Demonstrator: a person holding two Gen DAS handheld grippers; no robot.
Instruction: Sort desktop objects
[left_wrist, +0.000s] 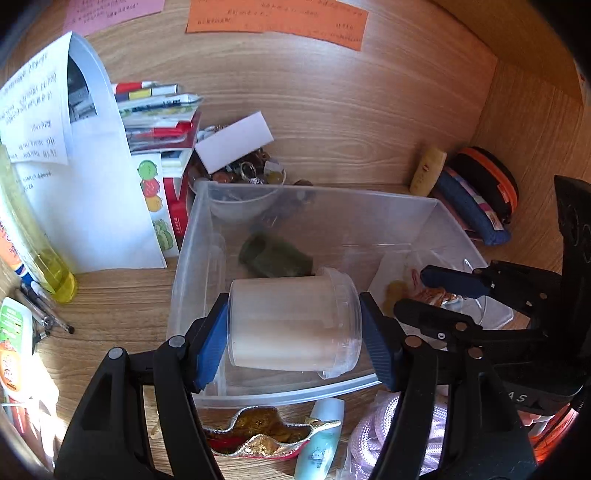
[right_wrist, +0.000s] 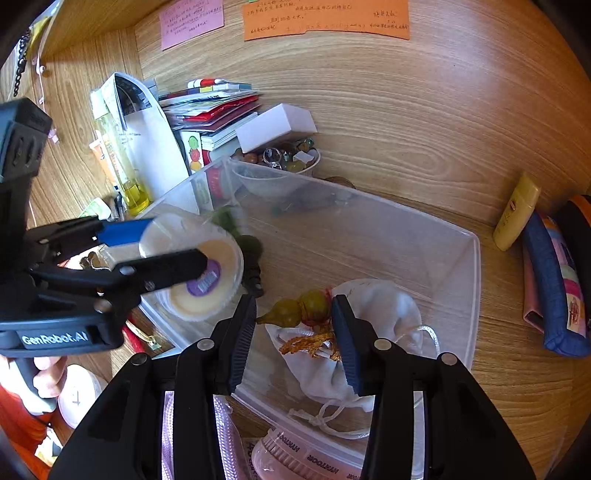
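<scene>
Sorting at the clear bin (left_wrist: 207, 236).
Left tool (left_wrist: 295, 332) gripped a plastic jar (left_wrist: 291, 325); right tool (right_wrist: 293, 332) hung open over a gourd charm (right_wrist: 299, 308).

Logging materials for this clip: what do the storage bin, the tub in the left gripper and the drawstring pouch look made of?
Storage bin: translucent plastic; the desk shows through. Tub: frosted plastic with a clear lid, probably; contents blurred. Drawstring pouch: soft white cloth, creased, with cord.
</scene>
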